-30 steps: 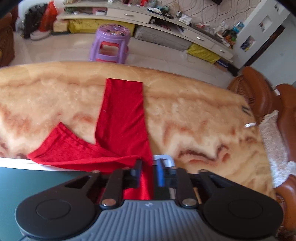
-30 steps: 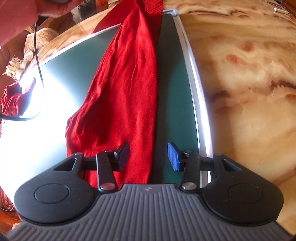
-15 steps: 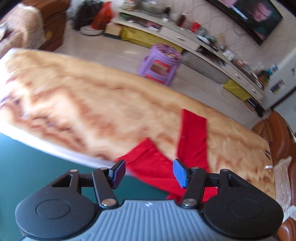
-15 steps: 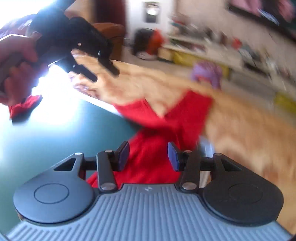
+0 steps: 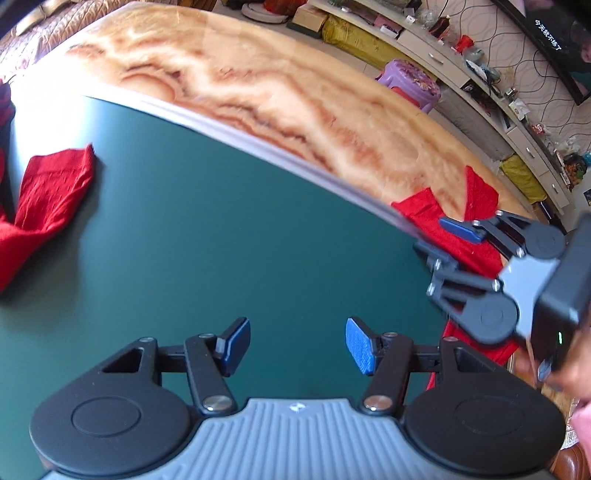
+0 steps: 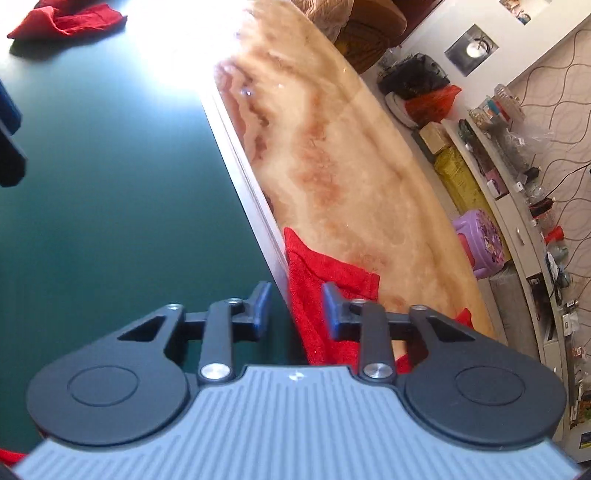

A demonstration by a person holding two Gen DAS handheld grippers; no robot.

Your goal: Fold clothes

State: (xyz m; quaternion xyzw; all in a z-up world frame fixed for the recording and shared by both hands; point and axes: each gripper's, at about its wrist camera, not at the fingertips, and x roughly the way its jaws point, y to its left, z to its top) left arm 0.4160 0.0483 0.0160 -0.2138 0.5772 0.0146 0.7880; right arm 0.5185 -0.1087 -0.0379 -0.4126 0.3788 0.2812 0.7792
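A red garment [image 5: 439, 225] lies at the right, partly on the green mat [image 5: 221, 236] and partly on the marble table [image 5: 295, 107]; it also shows in the right wrist view [image 6: 317, 295]. A second red garment [image 5: 40, 199] lies crumpled at the mat's left; in the right wrist view it [image 6: 70, 20] lies at the far end of the mat. My left gripper [image 5: 297, 345] is open and empty above bare mat. My right gripper [image 6: 295, 308] is open above the first garment's edge; it also shows in the left wrist view [image 5: 441, 234].
The mat's pale edge strip [image 6: 243, 177] runs between mat and marble. A purple stool [image 5: 410, 79] and a long low cabinet [image 5: 480, 85] with clutter stand beyond the table. Glare washes out the mat's far corner [image 6: 177, 48].
My left gripper let go of the red garment, opened and swung left over the bare mat. My right gripper, open throughout, swung round from the garment on the mat to its edge at the marble.
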